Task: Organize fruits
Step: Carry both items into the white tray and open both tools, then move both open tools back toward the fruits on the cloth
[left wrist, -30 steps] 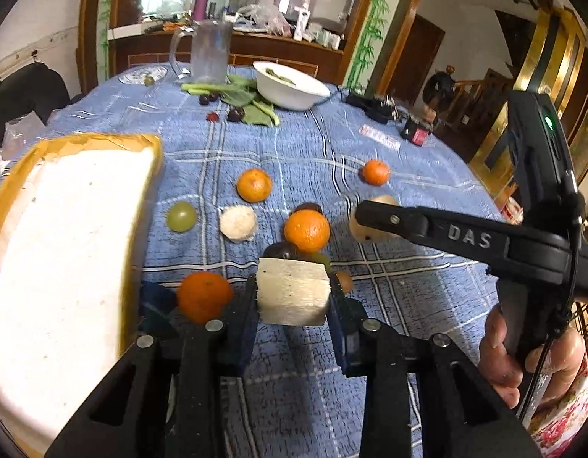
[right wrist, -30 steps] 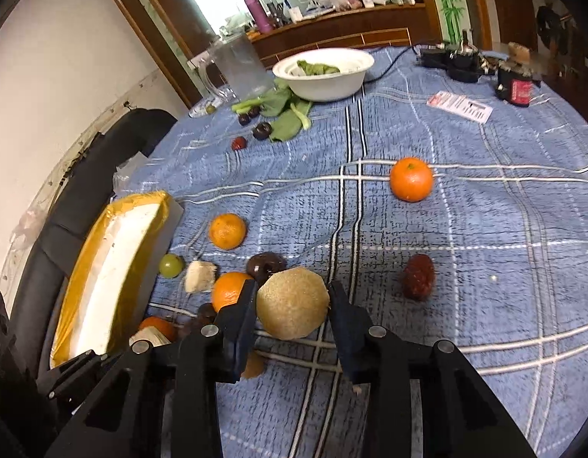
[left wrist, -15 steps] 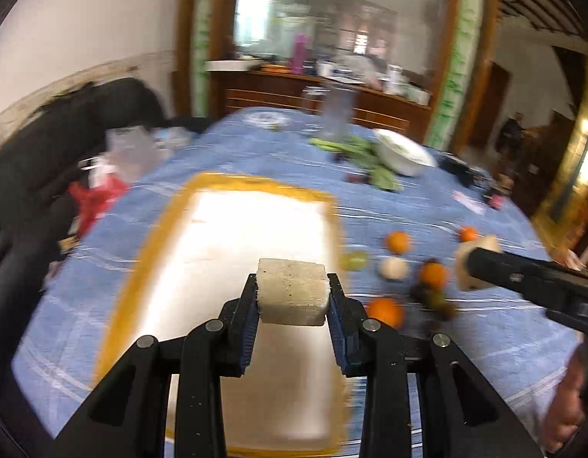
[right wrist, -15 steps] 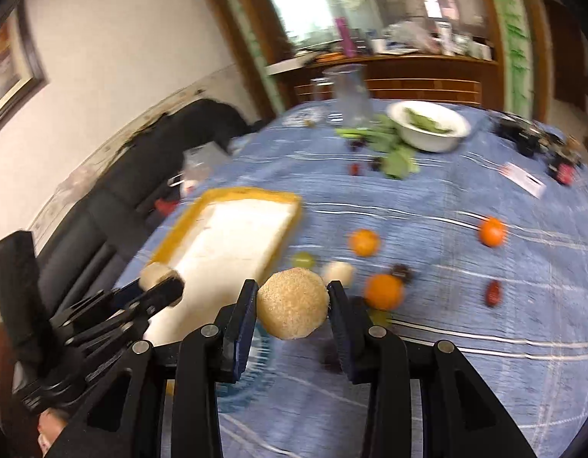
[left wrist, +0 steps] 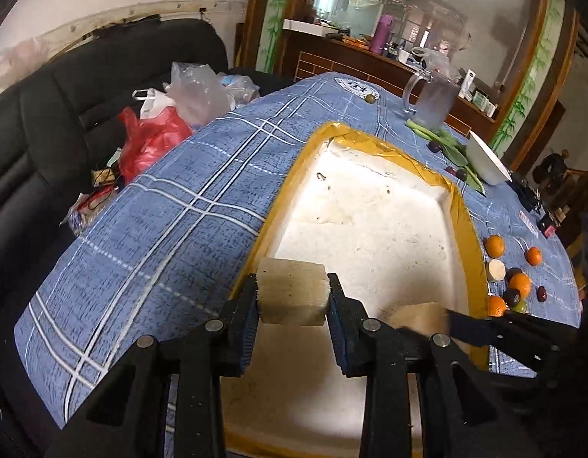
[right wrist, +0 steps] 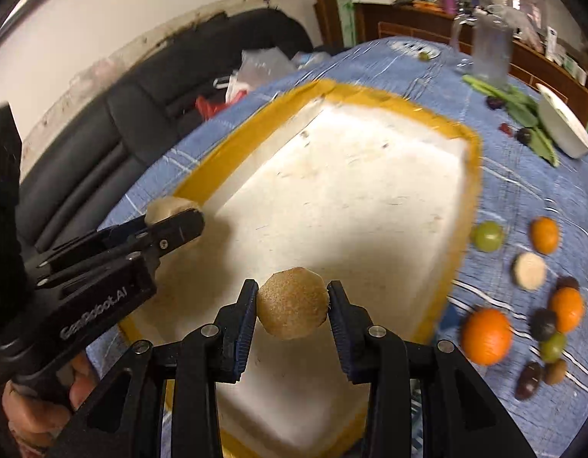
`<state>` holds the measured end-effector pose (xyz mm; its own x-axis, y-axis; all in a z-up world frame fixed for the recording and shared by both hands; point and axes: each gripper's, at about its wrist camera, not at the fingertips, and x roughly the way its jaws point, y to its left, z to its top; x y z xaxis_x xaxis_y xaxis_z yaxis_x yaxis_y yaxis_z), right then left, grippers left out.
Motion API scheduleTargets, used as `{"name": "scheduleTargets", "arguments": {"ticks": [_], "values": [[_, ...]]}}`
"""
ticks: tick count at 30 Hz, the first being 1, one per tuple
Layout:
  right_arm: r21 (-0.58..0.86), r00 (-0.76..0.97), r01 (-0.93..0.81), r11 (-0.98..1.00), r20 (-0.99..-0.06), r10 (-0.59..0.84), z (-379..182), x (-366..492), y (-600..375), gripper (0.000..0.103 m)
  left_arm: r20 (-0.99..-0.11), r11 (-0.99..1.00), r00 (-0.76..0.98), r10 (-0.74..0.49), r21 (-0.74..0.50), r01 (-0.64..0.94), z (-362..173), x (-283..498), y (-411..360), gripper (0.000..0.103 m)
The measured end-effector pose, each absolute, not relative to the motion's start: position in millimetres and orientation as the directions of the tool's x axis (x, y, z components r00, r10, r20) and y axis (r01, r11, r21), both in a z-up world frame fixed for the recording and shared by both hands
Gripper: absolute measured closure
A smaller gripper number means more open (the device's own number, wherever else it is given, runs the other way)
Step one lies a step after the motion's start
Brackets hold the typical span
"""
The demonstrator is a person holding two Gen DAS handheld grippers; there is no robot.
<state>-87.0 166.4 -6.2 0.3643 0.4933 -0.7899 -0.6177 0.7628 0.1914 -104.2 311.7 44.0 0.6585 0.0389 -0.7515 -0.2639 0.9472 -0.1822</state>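
You have carried both pieces from the fruits on the right to over the white tray (left wrist: 370, 225), left gripper (left wrist: 293, 297) grasping the pale block (left wrist: 292, 292) and right gripper (right wrist: 293, 307) the round fruit (right wrist: 293, 305), ready for dropping.

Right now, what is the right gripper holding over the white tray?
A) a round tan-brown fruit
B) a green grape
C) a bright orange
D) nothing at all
A: in the right wrist view, the right gripper has its pads pressed on both sides of a round tan-brown fruit, hanging above the white tray; the oranges and green grapes lie on the blue cloth beside the tray.
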Motion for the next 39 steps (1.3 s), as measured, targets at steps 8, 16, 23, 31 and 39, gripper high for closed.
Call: {"name": "scheduleTargets", "arguments": {"ticks": [8, 16, 23, 31, 39], "values": [[0.135, 0.394, -0.634, 0.762, -0.791, 0.468, -9, -94, 181, 0.061, -0.752, 0.934, 0.657, -0.058, -0.273, -0.229, 37, -96, 316, 0.063], [0.071, 0.468, -0.647, 0.759, -0.748, 0.47, 13, -114, 168, 0.047, -0.709, 0.903, 0.699, -0.093, -0.356, -0.241, 53, -110, 320, 0.05], [0.125, 0.525, -0.596, 0.793, -0.687, 0.503, 43, -130, 105, 0.014, -0.648, 0.903, 0.761, -0.034, -0.346, -0.255, 90, -132, 313, 0.044], [0.075, 0.702, -0.396, 0.915, -0.618, 0.354, 91, -148, -3, 0.014, -0.597, 0.945, 0.802, 0.014, -0.254, -0.205, 131, -156, 275, 0.037], [0.066, 0.853, -0.213, 0.975, -0.475, 0.218, 151, -172, -107, 0.013, -0.544, 0.968, 0.839, -0.018, -0.221, -0.123, 161, -171, 236, 0.025]]}}
